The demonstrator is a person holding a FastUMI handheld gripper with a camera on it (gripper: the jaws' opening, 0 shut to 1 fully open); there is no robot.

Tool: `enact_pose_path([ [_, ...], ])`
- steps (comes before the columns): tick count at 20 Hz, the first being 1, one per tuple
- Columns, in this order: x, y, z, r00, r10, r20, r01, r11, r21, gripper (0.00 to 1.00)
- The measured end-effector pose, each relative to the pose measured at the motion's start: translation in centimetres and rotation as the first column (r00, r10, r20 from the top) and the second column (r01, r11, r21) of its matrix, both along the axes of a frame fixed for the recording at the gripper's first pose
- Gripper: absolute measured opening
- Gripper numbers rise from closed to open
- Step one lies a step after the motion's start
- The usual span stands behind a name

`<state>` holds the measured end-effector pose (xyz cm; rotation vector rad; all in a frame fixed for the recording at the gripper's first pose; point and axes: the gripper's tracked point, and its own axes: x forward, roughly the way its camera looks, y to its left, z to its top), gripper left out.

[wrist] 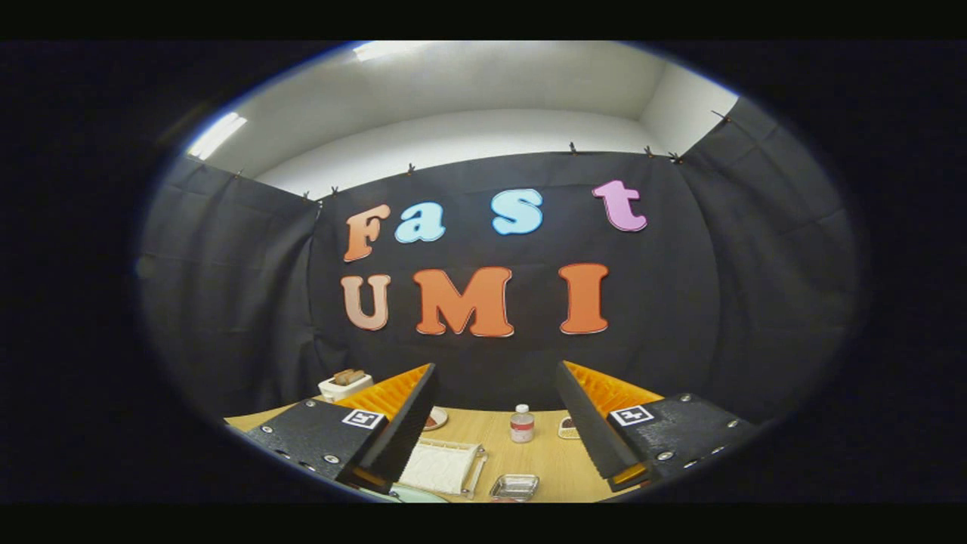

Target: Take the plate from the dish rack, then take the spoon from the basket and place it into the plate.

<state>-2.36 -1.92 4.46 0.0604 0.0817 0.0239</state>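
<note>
The wooden table (pixel 548 461) lies below the claw (pixel 495 423), whose 2 fingers stand wide open and hold nothing. The white dish rack (pixel 442 467) sits just beside the left finger, a small bottle (pixel 521 423) between both.

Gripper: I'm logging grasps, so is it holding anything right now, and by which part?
Nothing is held. The gripper is open, its fingers wide apart with only the table, a bottle and a white rack in view between them.
</note>
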Motion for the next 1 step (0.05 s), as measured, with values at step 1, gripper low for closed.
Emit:
enact_pose_path([
  [1, -0.14, 0.14, 0.11, 1.0, 0.004, 0.004, -0.004, 1.0, -0.002, 0.93],
])
